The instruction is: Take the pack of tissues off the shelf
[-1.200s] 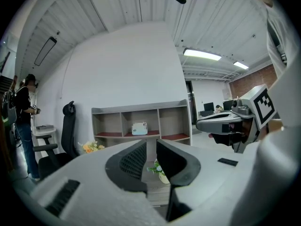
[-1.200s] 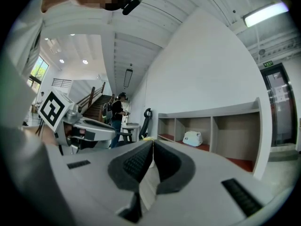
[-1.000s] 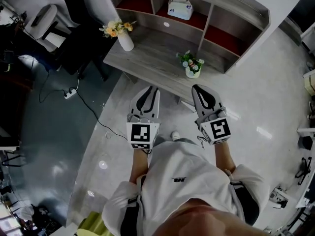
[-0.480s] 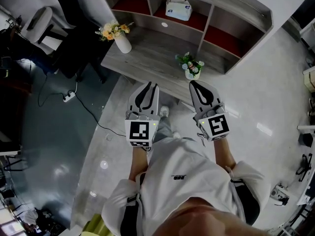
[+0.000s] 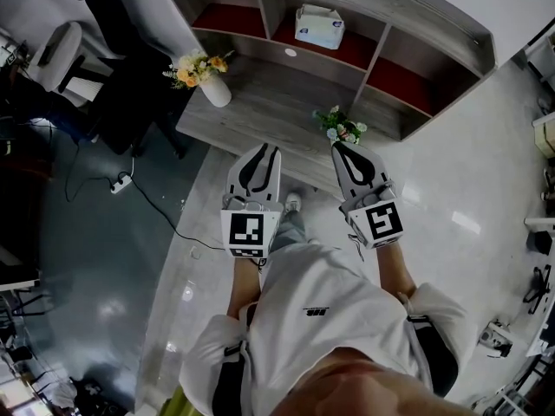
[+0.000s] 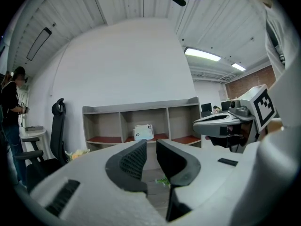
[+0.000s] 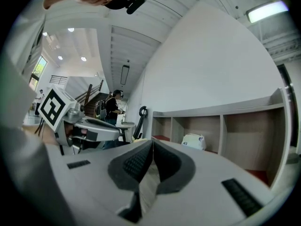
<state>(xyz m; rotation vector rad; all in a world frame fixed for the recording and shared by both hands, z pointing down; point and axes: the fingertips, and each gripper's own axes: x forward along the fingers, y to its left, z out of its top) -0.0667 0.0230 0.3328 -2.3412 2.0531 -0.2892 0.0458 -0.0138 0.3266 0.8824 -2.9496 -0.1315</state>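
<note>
Nearest, the left hand-held gripper (image 6: 150, 144) is empty with its jaws a narrow slit apart, and the right hand-held gripper (image 7: 151, 144) is clenched on nothing. Both are close to the near edge of the bench (image 5: 260, 111). This looks like the approach: the pack of tissues (image 5: 318, 25) sits well ahead, in the middle compartment of the shelf (image 5: 375, 46), so the next move likely needs a forward reach with the jaws spread wide.

Small plant (image 5: 341, 126) half behind right tongs (image 5: 340, 148)

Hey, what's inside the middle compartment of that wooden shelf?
Just the pack of tissues, on the red floor in the middle compartment of the shelf. The spot right behind the pack is hidden by it.
</note>
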